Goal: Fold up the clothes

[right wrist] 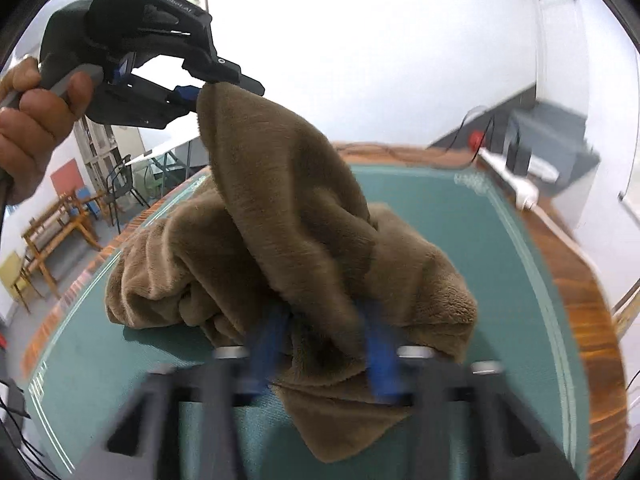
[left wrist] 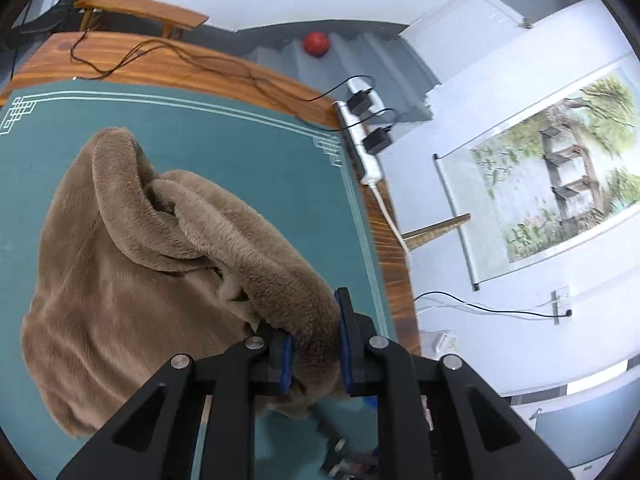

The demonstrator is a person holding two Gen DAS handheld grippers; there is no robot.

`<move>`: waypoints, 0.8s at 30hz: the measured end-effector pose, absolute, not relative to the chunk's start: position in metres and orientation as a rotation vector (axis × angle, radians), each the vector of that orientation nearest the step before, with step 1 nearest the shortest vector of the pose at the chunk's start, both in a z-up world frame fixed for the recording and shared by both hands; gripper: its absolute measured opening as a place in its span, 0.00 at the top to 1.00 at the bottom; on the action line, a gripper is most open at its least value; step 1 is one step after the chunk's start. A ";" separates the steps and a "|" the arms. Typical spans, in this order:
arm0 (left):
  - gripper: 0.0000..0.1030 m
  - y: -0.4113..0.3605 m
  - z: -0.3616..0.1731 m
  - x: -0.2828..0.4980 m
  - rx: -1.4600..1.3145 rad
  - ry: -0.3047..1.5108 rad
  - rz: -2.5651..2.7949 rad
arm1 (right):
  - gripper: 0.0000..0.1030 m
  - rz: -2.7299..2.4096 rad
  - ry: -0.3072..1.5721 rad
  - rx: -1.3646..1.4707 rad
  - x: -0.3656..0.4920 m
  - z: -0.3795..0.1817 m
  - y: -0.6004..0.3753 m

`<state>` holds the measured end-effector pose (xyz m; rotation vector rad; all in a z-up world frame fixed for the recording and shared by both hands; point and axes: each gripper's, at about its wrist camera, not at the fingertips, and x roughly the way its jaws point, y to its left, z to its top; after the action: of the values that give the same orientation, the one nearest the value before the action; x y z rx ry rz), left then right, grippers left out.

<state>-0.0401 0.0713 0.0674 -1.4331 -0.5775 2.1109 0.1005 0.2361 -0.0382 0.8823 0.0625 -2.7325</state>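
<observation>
A brown plush garment lies bunched on a green mat; one part of it is lifted. My left gripper is shut on a fold of the garment between its blue pads. In the right wrist view the left gripper holds a raised corner of the garment high above the mat. My right gripper is blurred, its blue pads pressed on another fold of the same garment just above the mat.
The mat lies on a wooden table with black cables. A white power strip with plugged adapters sits at the table's far right edge. A red ball lies on the floor beyond. Chairs stand to the left.
</observation>
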 end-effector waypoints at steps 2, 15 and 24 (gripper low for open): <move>0.80 0.072 0.078 -0.025 -1.400 -0.567 2.122 | 0.19 -2.769 0.129 0.811 0.116 -0.030 0.235; 0.80 0.081 0.104 0.040 -1.329 -0.474 2.194 | 0.19 -2.806 0.299 0.679 0.133 -0.001 0.225; 0.80 0.076 0.108 0.070 -1.302 -0.470 2.203 | 0.81 -2.712 0.039 0.798 0.125 0.009 0.248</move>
<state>0.0705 0.0763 0.1083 -1.3023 -0.4698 2.2027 0.1252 0.2478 0.0091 0.7982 0.0394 -2.7116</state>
